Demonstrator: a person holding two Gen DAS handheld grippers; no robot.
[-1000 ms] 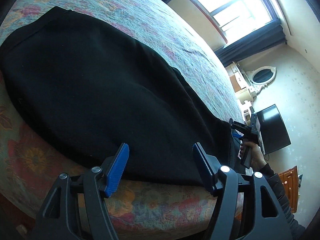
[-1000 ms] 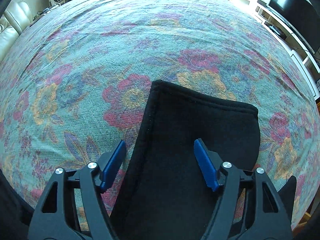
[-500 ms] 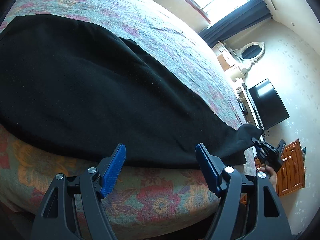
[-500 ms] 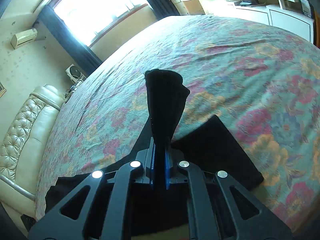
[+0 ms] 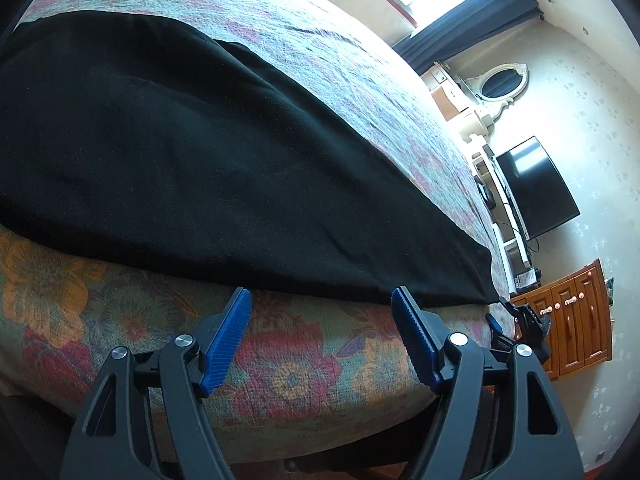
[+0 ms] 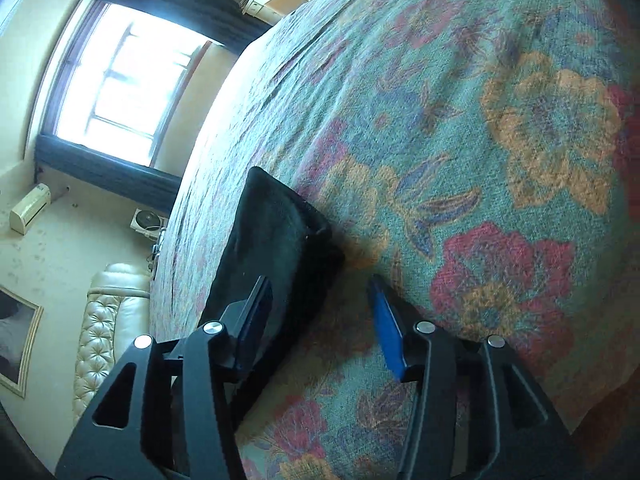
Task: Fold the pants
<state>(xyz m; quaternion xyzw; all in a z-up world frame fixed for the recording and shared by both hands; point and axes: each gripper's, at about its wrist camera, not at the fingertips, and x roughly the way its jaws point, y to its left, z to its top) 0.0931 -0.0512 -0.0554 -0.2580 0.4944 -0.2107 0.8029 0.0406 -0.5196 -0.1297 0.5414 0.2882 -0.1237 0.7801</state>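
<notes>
Black pants point(image 5: 200, 140) lie spread lengthwise on the floral bedspread point(image 5: 300, 368), near the bed's front edge. My left gripper point(image 5: 320, 294) is open with nothing in it, its blue pads just below the pants' lower edge. At the far right, by the leg end, my right gripper point(image 5: 500, 312) shows small. In the right wrist view the leg end point(image 6: 272, 232) rests on the bedspread point(image 6: 480, 120). The right gripper point(image 6: 320, 284) has its jaws opening. The cloth lies beside the left finger, and the pads do not press on it.
The bed drops off at its front edge under both grippers. A television point(image 5: 536, 188) and a wooden cabinet point(image 5: 576, 316) stand past the bed's right end. A cream sofa point(image 6: 108, 332) and a bright window point(image 6: 120, 80) lie beyond the far side.
Half a second ago the right gripper was shut on the raised leg end. Now its jaws stand apart and the cloth lies on the bed. The left gripper slid along the bed edge.
</notes>
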